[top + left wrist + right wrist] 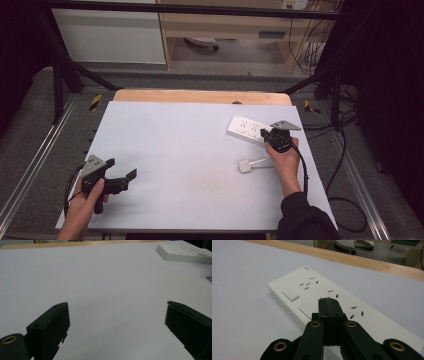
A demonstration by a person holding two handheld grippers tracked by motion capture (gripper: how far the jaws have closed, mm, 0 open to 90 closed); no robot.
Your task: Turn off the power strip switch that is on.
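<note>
A white power strip point(246, 128) with sockets and switches lies at the right rear of the white table point(185, 160). My right gripper point(266, 134) hovers over the strip's near end, jaws shut with nothing between them. In the right gripper view the closed tips of the right gripper point(328, 299) sit just above the power strip point(312, 290), beside a rocker switch point(306, 308). A white plug point(244, 166) with a short cable lies on the table near the right hand. My left gripper point(122, 169) rests at the front left, jaws wide open over bare table, and the left gripper point(117, 312) holds nothing.
A wooden strip point(200, 96) borders the table's far edge. Black frame bars and cables run along the right side point(340, 125). In the left gripper view the power strip point(185, 252) lies far off at the upper right.
</note>
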